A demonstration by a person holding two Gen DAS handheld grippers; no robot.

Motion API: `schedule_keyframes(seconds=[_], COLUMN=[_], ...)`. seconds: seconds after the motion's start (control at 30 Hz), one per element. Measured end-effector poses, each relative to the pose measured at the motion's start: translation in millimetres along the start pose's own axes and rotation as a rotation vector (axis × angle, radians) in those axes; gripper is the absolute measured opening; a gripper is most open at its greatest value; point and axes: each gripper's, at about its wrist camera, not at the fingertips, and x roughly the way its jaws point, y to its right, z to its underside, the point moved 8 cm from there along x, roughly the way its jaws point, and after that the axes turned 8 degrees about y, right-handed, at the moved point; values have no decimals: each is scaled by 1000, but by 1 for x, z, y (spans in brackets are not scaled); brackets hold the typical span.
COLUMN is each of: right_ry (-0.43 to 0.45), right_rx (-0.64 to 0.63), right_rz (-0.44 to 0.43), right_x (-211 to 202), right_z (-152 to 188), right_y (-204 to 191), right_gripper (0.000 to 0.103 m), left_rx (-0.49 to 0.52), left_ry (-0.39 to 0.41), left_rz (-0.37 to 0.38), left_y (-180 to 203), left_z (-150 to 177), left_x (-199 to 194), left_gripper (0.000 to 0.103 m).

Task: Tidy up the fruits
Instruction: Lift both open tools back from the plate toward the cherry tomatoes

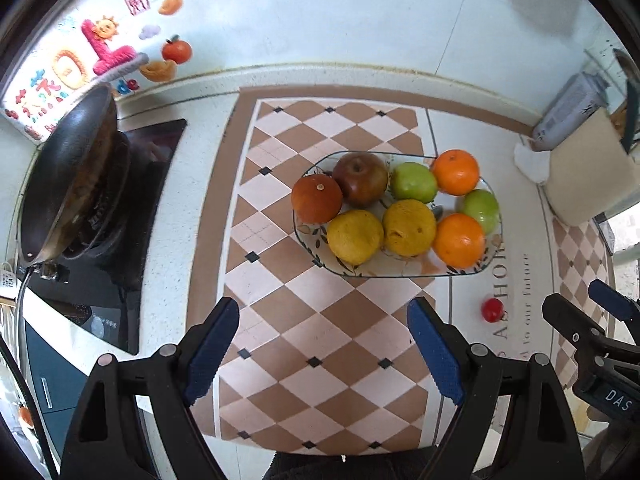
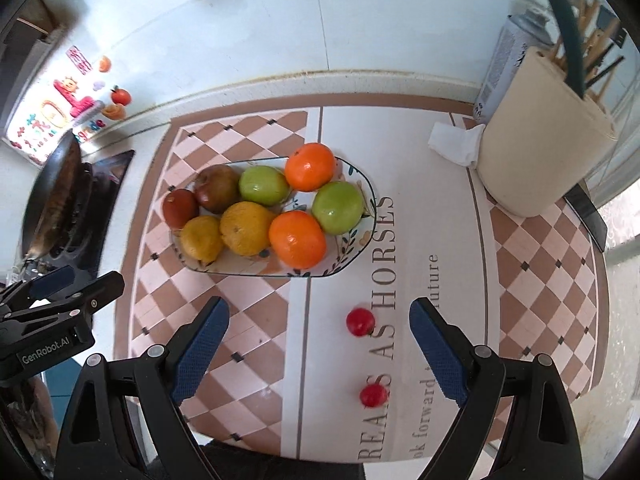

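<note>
Countertop (image 1: 192, 184) runs along the white tiled wall, and most of it lies under a checkered mat (image 1: 288, 292) of brown and pale pink diamonds, with a white printed panel at its right side. At the far left a dark wok (image 1: 68, 184) sits tilted on a black stove (image 1: 132, 216). At the far right a beige utensil holder (image 2: 536, 148) stands with wooden tools and a dark green handle sticking out, a grey canister (image 2: 506, 56) is just behind it and a crumpled white cloth (image 2: 456, 142) lies at its foot.

The left gripper (image 1: 324, 352) hangs over the mat in front of the plate, its blue-padded fingers spread wide with nothing between them. The right gripper (image 2: 320, 348) is beside it, over the printed panel, likewise spread wide and empty.

In the middle of the mat sits the glass plate (image 1: 400, 274) with a leaf pattern, holding eight fruits packed close together: two oranges (image 2: 297, 239), two green apples (image 2: 338, 207), two yellow citrus fruits (image 2: 246, 228), a dark red apple (image 2: 218, 188) and a brownish-red round fruit (image 2: 181, 208) at the left end.

Off the plate, two small red cherry tomatoes (image 2: 360, 321) lie on the printed panel, apart from each other, both in front of the right gripper's gap.
</note>
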Motion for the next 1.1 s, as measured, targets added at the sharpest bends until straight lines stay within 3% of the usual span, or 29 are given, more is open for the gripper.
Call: schedule_keyframes(seconds=[0.63,1.1], right_ry=[173,205], right_rx=[-17,4], right_rz=[-47,-75], right_x=[-124,-138], right_z=[11,11], right_y=[-19,-19], right_gripper=[94,94], left_rx=[5,20], left_ry=[181,216], left_rz=[46,50], left_y=[2,11], left_z=[14,20], left_x=[-112,-128], left_gripper=[86,86])
